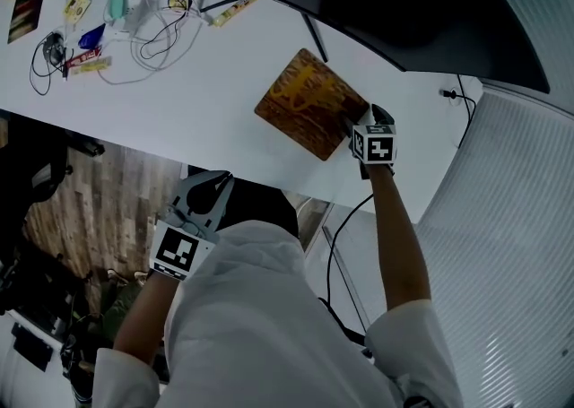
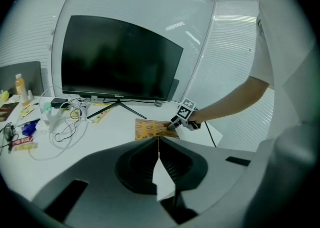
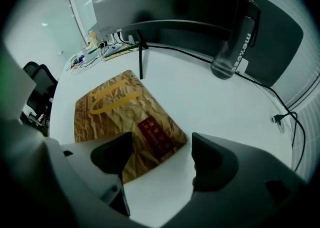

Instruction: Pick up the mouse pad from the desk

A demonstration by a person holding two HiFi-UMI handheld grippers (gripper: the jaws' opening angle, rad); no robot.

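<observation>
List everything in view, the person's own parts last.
mouse pad: one, brown and gold, flat on the desk
desk: one, white, beneath the monitor
monitor: one, black, at the desk's back
bottle: one, dark, beside the monitor
cables: several, white and black, desk's left end
chair: one, black, beside the desk
left tongs: one, grey, shut, empty, short of the desk
right tongs: one, grey, open over the mouse pad's corner
</observation>
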